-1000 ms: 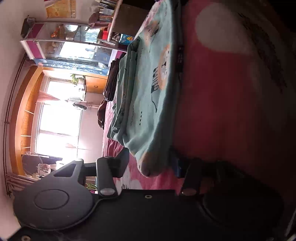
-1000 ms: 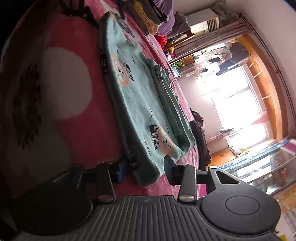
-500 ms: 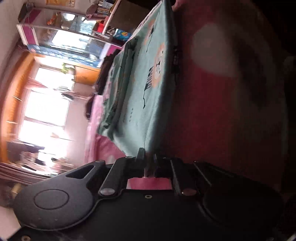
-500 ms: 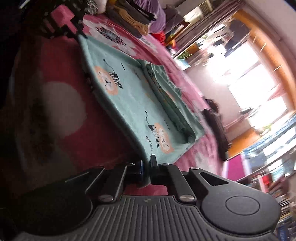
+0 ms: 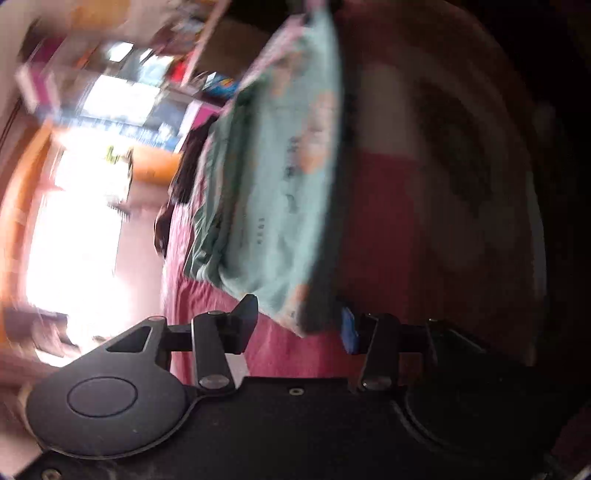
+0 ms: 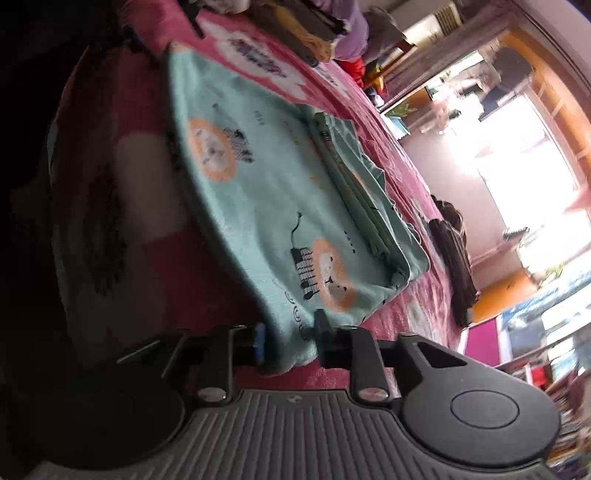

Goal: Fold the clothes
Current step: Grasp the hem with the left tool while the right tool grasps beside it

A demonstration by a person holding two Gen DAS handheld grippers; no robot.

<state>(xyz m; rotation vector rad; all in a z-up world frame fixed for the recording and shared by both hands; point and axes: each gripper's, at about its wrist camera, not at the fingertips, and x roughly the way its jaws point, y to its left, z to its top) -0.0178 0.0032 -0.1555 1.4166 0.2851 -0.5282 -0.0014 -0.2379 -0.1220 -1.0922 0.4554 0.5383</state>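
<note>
A mint-green garment with orange lion prints (image 6: 280,206) lies partly folded on a pink flowered blanket (image 6: 147,258), a narrow folded strip along its far side. My right gripper (image 6: 290,336) is open, and the garment's near corner lies between its fingers. The left wrist view is blurred by motion. There the same garment (image 5: 273,192) stretches away from my left gripper (image 5: 297,321), which is open with the garment's near corner between its fingers. A blue pad (image 5: 347,330) shows on the right finger.
A stack of folded clothes (image 6: 317,33) sits at the blanket's far end. A dark garment (image 6: 454,254) lies beyond the green one. A bright window (image 6: 532,155) and glass shelves (image 5: 122,96) line the room's far side.
Half a second ago both grippers were shut on the garment's edge. Both have since opened, leaving the corners lying between their fingers. The left view is moving fast.
</note>
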